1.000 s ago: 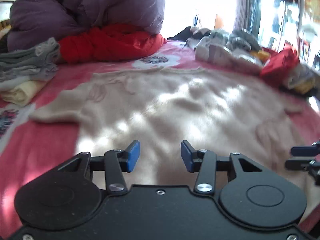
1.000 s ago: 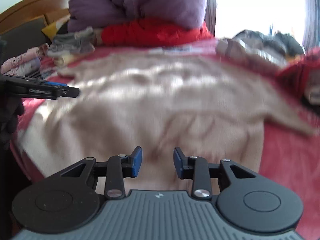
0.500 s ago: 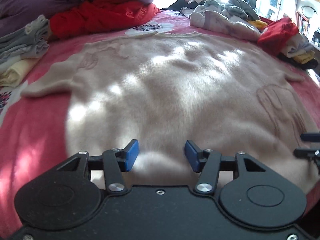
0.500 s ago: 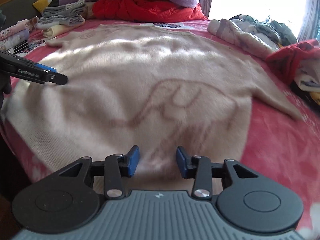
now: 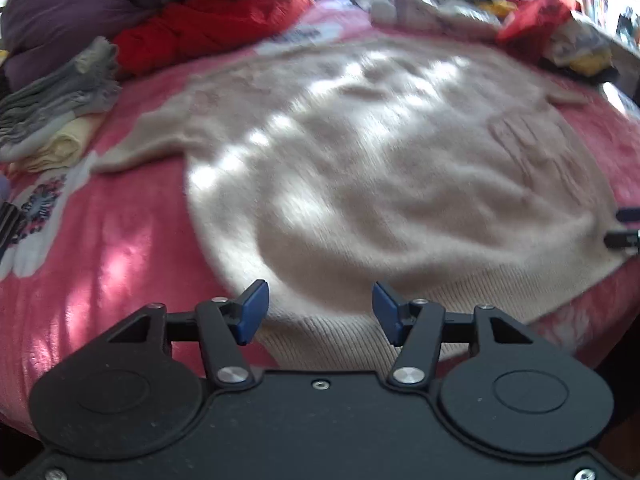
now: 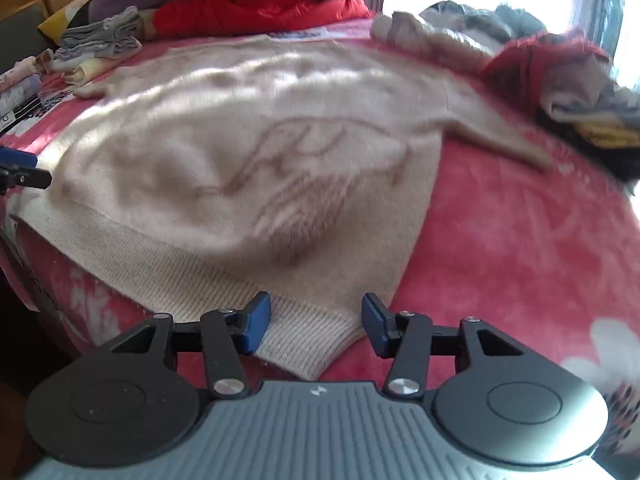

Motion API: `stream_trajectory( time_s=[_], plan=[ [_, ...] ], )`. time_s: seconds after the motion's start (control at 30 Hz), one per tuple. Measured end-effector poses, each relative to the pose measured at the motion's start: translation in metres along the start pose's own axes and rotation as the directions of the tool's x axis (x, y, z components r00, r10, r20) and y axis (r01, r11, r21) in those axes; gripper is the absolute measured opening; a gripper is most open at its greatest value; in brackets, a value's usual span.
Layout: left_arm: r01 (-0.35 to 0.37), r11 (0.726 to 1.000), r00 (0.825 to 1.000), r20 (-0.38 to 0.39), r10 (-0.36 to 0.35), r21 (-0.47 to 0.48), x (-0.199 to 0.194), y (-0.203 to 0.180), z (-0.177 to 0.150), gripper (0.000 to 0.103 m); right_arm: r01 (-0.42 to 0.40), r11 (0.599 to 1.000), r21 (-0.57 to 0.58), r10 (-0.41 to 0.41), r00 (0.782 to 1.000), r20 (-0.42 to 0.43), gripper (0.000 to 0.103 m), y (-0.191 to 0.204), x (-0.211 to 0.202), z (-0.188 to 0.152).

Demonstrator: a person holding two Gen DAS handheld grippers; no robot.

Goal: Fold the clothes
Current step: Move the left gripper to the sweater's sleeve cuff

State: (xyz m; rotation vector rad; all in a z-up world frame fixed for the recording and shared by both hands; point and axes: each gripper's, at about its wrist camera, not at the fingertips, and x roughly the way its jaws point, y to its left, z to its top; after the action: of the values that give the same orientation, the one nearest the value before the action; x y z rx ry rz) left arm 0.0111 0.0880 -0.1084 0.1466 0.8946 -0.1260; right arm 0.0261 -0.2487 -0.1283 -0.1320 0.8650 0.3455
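Our left gripper (image 5: 320,306) and right gripper (image 6: 316,316) have just been opening; both stand apart over the ribbed hem (image 6: 224,280), gripping nothing. The beige sweater (image 5: 380,168) lies spread flat on the pink bedspread (image 6: 520,232), unfolded. We judge folding hasn't begun; a folded stack (image 5: 56,120) sits nearby.

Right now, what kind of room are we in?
Most likely a bedroom. A beige sweater lies spread flat on a pink flowered blanket, a purple duvet is bunched up at the far end, and folded clothes are stacked beside it.
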Motion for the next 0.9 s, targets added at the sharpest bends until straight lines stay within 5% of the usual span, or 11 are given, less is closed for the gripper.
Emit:
stream_trajectory(
  time_s=[0.13, 0.3, 0.4, 0.43, 0.57, 0.73, 0.9],
  plan=[
    [-0.005, 0.996, 1.000, -0.021, 0.007, 0.088, -0.006, -0.011, 0.004, 0.062, -0.028, 0.995, 0.099, 0.026, 0.999, 0.025, 0.052, -0.018, -0.011, 0.001],
    [0.005, 1.000, 0.992, 0.129, -0.008, 0.019, -0.024, -0.009, 0.027, 0.062, -0.063, 0.956, 0.286, 0.013, 0.985, 0.173, 0.053, -0.051, -0.023, 0.005],
    [0.016, 1.000, 1.000, -0.019, -0.016, 0.025, 0.012, -0.011, 0.012, 0.062, -0.102, 0.922, 0.374, 0.043, 0.986, 0.162, 0.053, -0.072, -0.011, 0.003],
    [0.018, 0.999, 0.998, -0.057, -0.016, 0.044, 0.022, -0.013, 0.004, 0.062, -0.113, 0.919, 0.378, 0.069, 0.989, 0.128, 0.054, -0.073, -0.004, 0.001],
    [-0.009, 1.000, 0.998, 0.059, 0.008, 0.015, -0.003, -0.015, 0.023, 0.062, -0.088, 0.947, 0.309, 0.074, 0.996, 0.057, 0.053, -0.059, 0.012, 0.000],
    [0.127, 0.986, 0.985, 0.134, -0.113, -0.104, -0.003, -0.020, 0.044, 0.062, -0.129, 0.951, 0.280, 0.116, 0.991, 0.060, 0.053, -0.053, 0.018, 0.003],
    [0.209, 0.975, 0.969, 0.150, -0.195, -0.081, 0.011, -0.047, 0.094, 0.062, -0.146, 0.949, 0.278, 0.134, 0.989, 0.063, 0.053, -0.054, 0.025, 0.007]
  ],
)
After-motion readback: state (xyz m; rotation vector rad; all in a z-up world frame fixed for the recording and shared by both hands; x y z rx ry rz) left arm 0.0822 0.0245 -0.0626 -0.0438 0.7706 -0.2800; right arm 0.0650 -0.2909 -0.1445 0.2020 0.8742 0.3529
